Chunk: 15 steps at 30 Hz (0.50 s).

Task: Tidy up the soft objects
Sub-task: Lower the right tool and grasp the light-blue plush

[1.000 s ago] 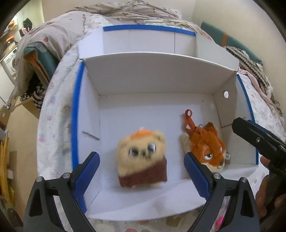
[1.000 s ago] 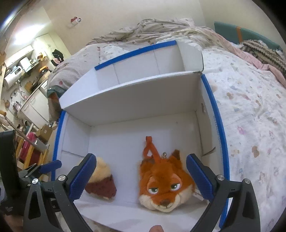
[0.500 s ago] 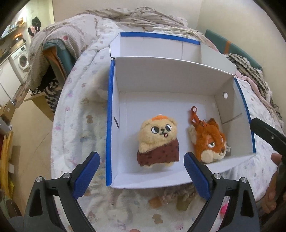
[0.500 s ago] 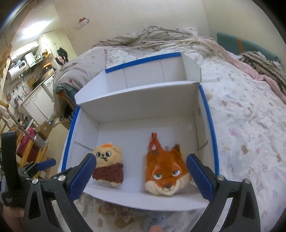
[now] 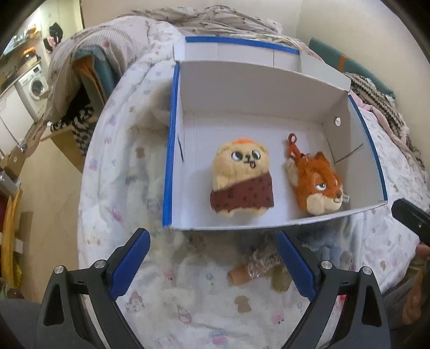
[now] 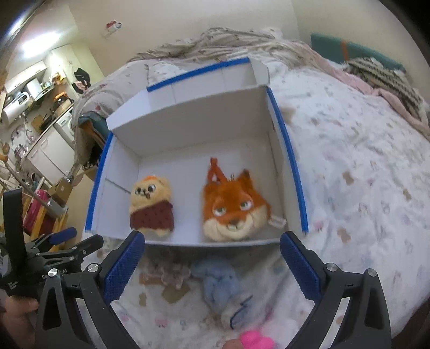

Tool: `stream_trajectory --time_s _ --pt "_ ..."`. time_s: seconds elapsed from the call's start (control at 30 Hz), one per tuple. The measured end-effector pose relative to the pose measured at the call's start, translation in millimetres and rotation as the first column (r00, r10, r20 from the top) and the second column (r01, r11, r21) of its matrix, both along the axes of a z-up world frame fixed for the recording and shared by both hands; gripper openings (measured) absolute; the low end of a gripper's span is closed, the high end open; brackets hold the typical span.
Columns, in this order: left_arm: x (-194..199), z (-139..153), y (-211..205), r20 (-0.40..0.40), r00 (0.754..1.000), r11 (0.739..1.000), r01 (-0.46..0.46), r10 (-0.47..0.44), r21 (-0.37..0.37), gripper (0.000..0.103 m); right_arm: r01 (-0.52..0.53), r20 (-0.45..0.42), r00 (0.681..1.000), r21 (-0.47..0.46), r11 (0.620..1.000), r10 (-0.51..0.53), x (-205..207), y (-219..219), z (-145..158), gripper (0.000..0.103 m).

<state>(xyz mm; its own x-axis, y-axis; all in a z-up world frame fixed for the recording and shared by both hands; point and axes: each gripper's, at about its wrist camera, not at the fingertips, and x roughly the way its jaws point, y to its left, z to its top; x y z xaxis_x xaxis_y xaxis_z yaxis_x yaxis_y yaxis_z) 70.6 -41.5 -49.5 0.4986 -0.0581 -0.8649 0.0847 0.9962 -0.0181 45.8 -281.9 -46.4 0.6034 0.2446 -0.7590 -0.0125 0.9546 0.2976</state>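
Observation:
A white box with blue-taped edges lies open on the bed. Inside lie a tan plush in a brown wrap and an orange fox plush. In front of the box lie a brown knitted toy, a light blue plush and a pink toy. My left gripper is open and empty, held back from the box. My right gripper is open and empty above the blue plush.
The bed has a white patterned quilt. A rumpled blanket lies behind the box. The bed's left edge drops to the floor, with a chair draped in clothes beside it.
Both grippers have pulled back and up from inside the box. The plush toys stay in the box, and the loose toys in front of it have come into view.

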Motion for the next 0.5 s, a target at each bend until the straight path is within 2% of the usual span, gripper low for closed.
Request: stream_trajectory --time_s 0.17,0.4,0.47,0.5 --pt "-0.8 -20.2 6.6 -0.073 0.997 0.999 -0.021 0.017 -0.047 0.094 0.029 -0.088 0.996 -0.017 0.999 -0.03 -4.3 0.4 -17.8 0.103" --pt "7.8 -51.2 15.4 -0.166 0.983 0.995 -0.083 0.073 -0.05 0.092 0.055 -0.189 0.98 -0.023 0.998 -0.059 4.5 1.0 -42.2 0.103" --pt "11.9 -60.8 18.6 -0.201 0.976 0.994 -0.1 0.088 -0.05 0.078 0.049 -0.209 0.977 -0.01 0.999 -0.05 8.5 3.6 -47.2 0.103" --pt "13.8 -65.9 20.7 -0.225 0.97 0.992 -0.111 0.096 -0.052 0.077 0.047 -0.222 0.974 -0.003 0.999 -0.047 10.7 4.6 -49.9 0.103"
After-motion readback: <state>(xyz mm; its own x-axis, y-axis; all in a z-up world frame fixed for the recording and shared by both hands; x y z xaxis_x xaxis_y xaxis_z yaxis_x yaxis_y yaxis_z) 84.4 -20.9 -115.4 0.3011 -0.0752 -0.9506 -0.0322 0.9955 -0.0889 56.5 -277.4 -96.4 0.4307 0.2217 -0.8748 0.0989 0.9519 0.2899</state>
